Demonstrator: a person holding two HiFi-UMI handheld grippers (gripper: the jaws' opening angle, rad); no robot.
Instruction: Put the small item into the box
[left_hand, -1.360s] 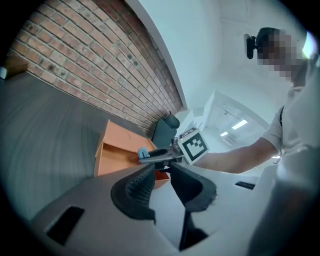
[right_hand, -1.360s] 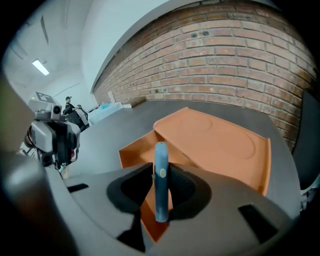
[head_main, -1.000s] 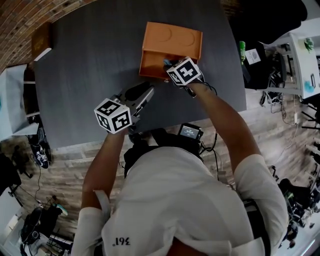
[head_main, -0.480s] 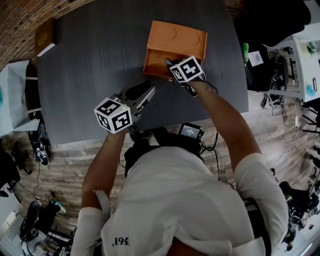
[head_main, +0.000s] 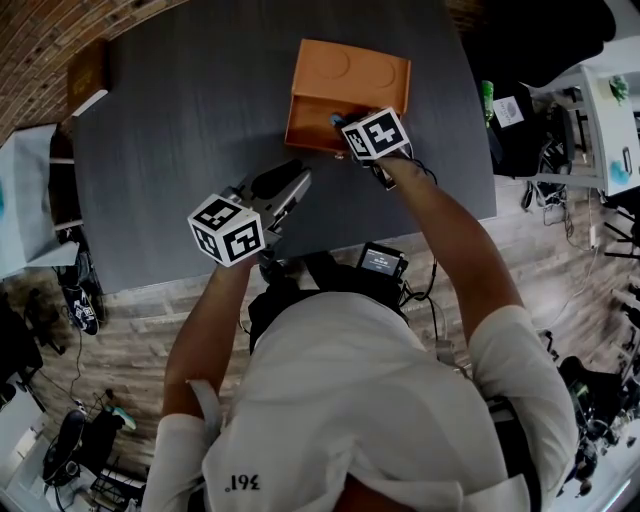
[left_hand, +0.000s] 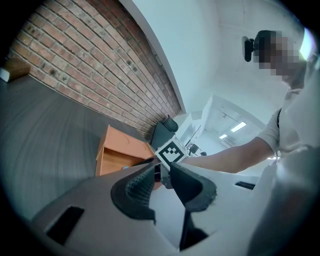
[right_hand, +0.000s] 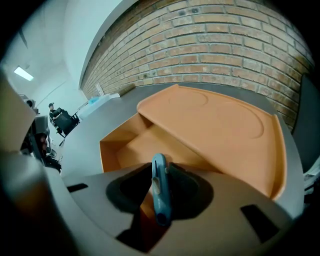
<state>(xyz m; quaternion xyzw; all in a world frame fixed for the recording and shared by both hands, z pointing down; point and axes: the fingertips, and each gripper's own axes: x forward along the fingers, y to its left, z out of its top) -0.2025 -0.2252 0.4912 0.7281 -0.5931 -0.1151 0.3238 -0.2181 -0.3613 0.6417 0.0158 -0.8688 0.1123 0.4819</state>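
Grey tabletop (head_main: 180, 130) bore an orange box (head_main: 350, 75) just ahead of the right claw (right_hand: 159, 176), clenched on a blue item (right_hand: 160, 197); left claw (left_hand: 162, 175) slightly parted, empty.

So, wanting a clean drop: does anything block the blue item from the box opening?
Nothing visible does. The blue item, clamped in the right gripper, directly faces the open compartment of the orange box.

White short-sleeved shirt (head_main: 350, 400), dark print at 7 o'clock. Left gripper (head_main: 297, 183) and right gripper (head_main: 336, 122): grey bodies, black ribbed pads (left_hand: 135, 192), black-and-white marker cubes (head_main: 227, 229).
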